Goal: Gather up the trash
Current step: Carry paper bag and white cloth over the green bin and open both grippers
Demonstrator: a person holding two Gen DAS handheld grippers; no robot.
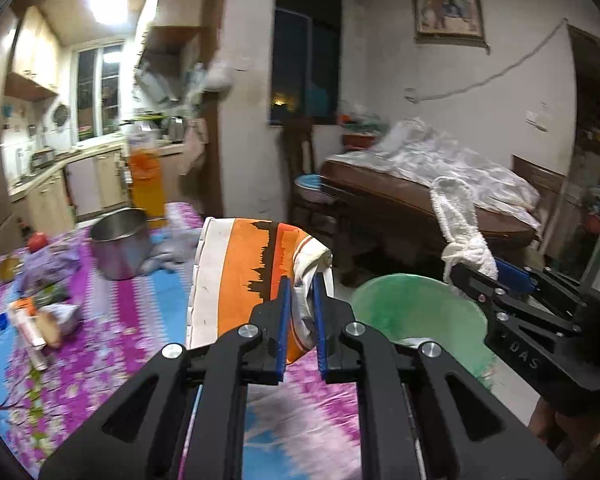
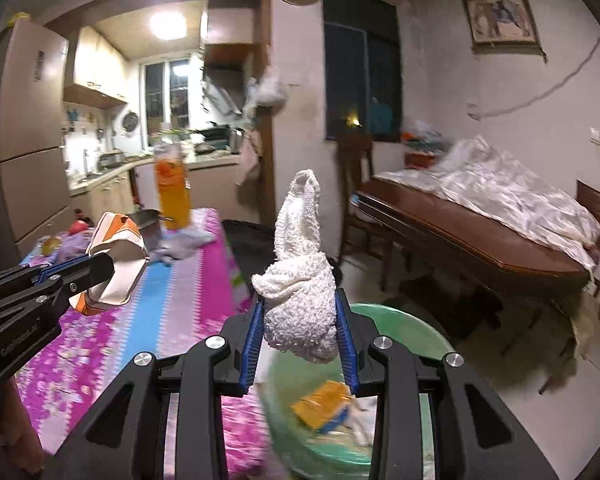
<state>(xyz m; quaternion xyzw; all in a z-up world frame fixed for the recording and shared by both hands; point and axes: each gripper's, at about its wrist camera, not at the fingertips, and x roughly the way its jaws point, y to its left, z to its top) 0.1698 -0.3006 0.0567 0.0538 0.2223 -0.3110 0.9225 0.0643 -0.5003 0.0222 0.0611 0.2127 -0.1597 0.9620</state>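
My left gripper (image 1: pixel 300 284) is shut on an orange, white and brown carton (image 1: pixel 244 280) and holds it up over the table's right side; the carton also shows in the right wrist view (image 2: pixel 116 256). My right gripper (image 2: pixel 300 304) is shut on a crumpled white cloth (image 2: pixel 300 280) and holds it above a green basin (image 2: pixel 420 332). The basin (image 1: pixel 412 308) sits just off the table's right edge and has an orange and blue wrapper (image 2: pixel 324 404) inside. The right gripper (image 1: pixel 480 276) with its cloth (image 1: pixel 460 224) also shows in the left wrist view.
The table has a pink, blue and white cloth (image 1: pixel 140 320). On it stand a steel pot (image 1: pixel 120 244), a tall orange drink bottle (image 1: pixel 146 176), and wrappers and scraps (image 1: pixel 40 316) at the left. A bed (image 2: pixel 480 220) and wooden chair (image 2: pixel 356 184) stand at the right.
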